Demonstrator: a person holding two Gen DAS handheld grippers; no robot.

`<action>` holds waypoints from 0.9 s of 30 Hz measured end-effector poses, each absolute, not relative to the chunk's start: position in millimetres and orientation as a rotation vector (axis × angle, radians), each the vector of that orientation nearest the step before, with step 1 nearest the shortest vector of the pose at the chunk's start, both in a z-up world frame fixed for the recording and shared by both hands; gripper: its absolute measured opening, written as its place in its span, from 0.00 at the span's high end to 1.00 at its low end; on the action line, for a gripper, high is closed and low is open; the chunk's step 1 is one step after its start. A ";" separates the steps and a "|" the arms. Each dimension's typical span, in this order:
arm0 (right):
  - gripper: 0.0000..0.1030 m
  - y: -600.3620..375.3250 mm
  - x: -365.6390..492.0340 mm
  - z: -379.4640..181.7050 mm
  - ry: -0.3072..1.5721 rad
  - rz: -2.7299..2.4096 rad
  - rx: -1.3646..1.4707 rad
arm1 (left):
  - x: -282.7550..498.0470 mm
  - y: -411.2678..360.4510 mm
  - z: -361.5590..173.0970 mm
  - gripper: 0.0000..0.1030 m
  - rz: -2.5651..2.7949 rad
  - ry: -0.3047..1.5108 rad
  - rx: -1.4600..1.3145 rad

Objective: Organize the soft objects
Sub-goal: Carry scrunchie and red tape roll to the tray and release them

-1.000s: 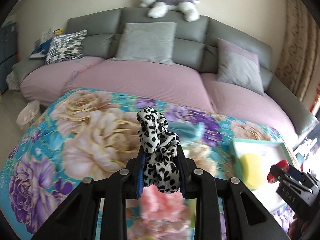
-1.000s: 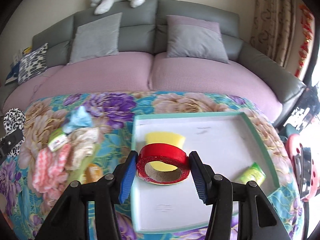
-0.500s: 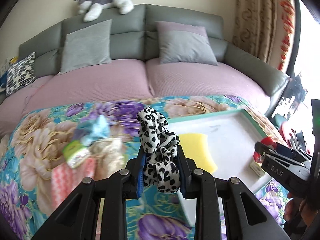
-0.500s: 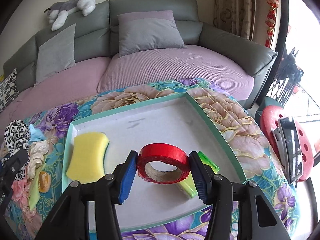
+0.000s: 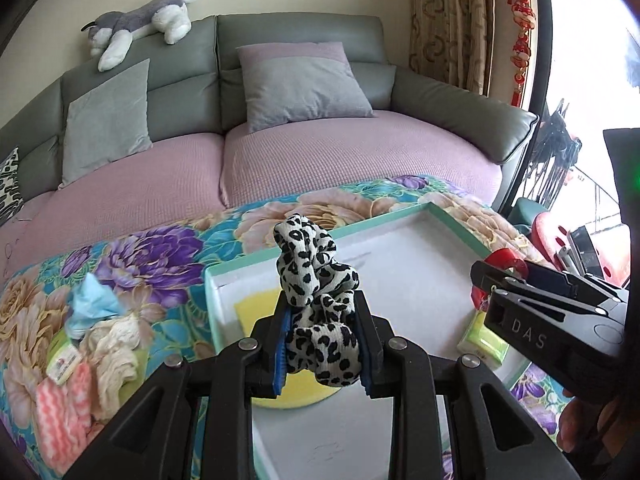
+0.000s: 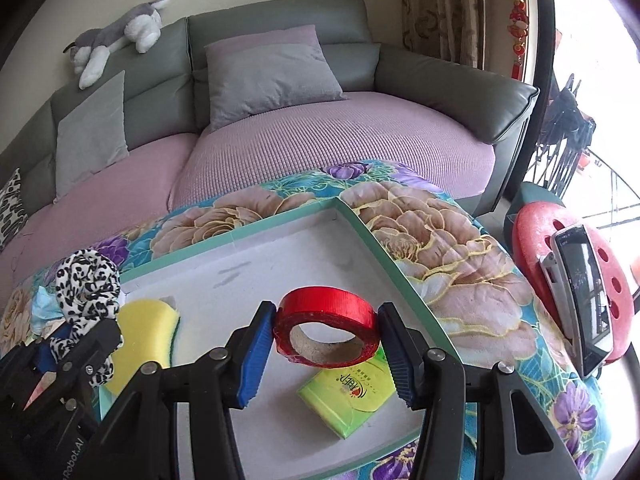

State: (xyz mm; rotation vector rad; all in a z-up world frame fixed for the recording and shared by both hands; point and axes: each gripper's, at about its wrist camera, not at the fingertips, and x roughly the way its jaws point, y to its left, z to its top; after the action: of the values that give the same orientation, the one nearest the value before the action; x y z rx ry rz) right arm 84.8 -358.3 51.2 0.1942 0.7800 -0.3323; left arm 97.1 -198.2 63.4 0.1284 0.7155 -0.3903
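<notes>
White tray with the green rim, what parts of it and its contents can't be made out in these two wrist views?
- Yellow sponge: left wrist view, mostly behind the leopard-print fabric scrunchie and left gripper.
- Green tissue packet: right wrist view, far end under the red tape roll; small print illegible.
- White tray: near edge hidden behind both grippers.

**What's on my flowered cloth**

The floral cloth [image 6: 448,248] covers the surface in front of me. On it sits my green-rimmed tray [image 6: 384,248], its far corner pointing to about 1 o'clock. At 9 o'clock from the tray, right on the cloth, lies a small heap: a light blue cloth [image 5: 94,304], a cream rag [image 5: 116,344], a pink zigzag towel [image 5: 60,412] and a green labelled packet [image 5: 60,356], all touching.
</notes>
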 end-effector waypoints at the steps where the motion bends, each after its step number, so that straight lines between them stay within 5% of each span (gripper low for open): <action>1: 0.46 -358.7 85.9 51.2 0.778 -0.332 0.193 | 98.9 -201.5 62.9 0.72 -0.398 0.711 0.124; 22: 0.46 -354.5 95.4 45.5 0.809 -0.325 0.172 | 116.5 -218.6 37.6 0.67 -0.436 0.777 0.131; 27: 0.40 -355.5 95.5 48.5 0.814 -0.343 0.167 | 117.3 -217.3 35.6 0.57 -0.427 0.789 0.134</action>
State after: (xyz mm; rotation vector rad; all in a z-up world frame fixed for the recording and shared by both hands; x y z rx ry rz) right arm 95.5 -355.5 48.5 0.1667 0.8139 -0.3433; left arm 117.3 -217.3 35.6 0.1339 0.7886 -0.4269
